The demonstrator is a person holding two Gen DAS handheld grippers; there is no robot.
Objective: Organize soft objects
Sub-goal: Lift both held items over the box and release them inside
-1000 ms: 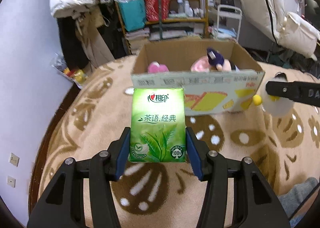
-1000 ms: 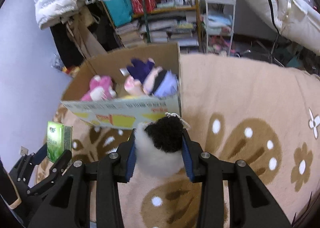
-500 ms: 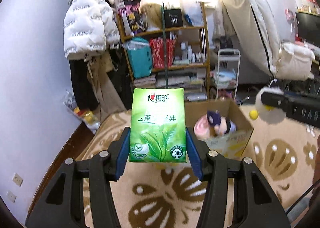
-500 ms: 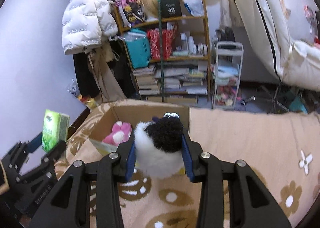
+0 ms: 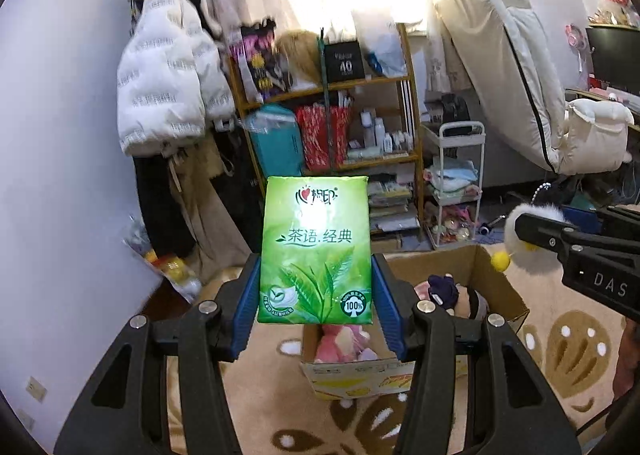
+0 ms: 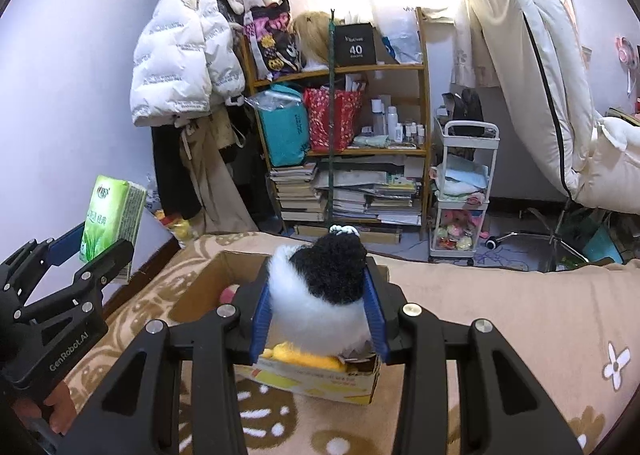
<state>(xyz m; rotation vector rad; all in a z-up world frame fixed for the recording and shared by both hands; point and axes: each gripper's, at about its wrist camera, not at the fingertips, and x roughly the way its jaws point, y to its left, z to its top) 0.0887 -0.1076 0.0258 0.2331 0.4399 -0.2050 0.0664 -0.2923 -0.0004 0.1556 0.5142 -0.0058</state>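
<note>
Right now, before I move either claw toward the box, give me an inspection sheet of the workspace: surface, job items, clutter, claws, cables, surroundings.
Surface: patterned beige rug, soft, with brown and white motifs.
Job's things: green tissue pack; black-and-white plush toy; open cardboard box on the rug, with plush toys inside.
Clutter: nothing seen loose on the rug near the box.
Claws: left claw shut on the green tissue pack, held upright above the rug; right claw shut on the black-and-white plush toy, over the box.
Cables: nothing seen.
Surroundings: crowded wooden shelf, white puffer jacket hanging on the wall, white trolley.
</note>
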